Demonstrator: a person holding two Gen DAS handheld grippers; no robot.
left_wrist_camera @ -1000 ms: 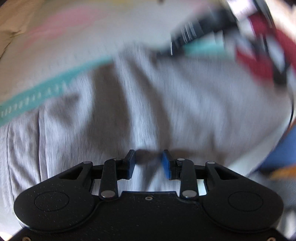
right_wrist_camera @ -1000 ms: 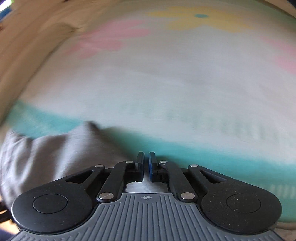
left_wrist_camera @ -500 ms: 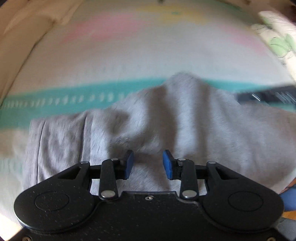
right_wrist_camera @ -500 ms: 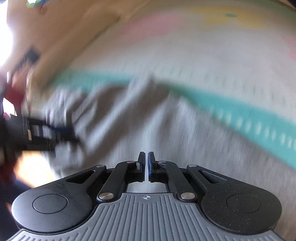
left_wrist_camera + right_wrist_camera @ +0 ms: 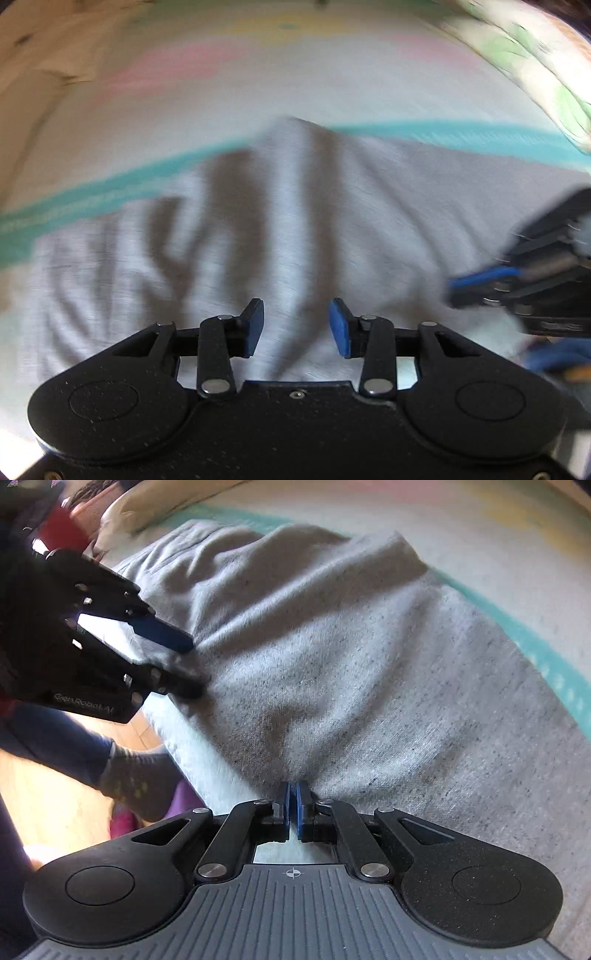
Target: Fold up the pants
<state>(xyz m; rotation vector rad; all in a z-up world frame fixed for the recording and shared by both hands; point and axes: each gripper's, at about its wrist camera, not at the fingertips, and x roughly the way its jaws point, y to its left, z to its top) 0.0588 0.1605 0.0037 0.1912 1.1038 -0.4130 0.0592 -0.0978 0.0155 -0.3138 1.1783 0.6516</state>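
**Grey pants on the bed: 2 grippers at the near edge**

Item 1: We record the pants, grey knit, lying rumpled on the bedspread, which is pale with a teal stripe and faded pink and yellow shapes. The cloth overlaps the stripe and rises in several folds.

Item 2: Our right gripper is clenched on the near edge of the pants, with the blue pads pinching a small peak of cloth.

Item 3: Our left gripper is released, its blue pads spread apart over the grey cloth; from the right wrist view its tips touch the pants' edge at the left. The left wrist view is blurred.

Item 4: A foot in a grey sock stands on the wooden floor beside the bed.
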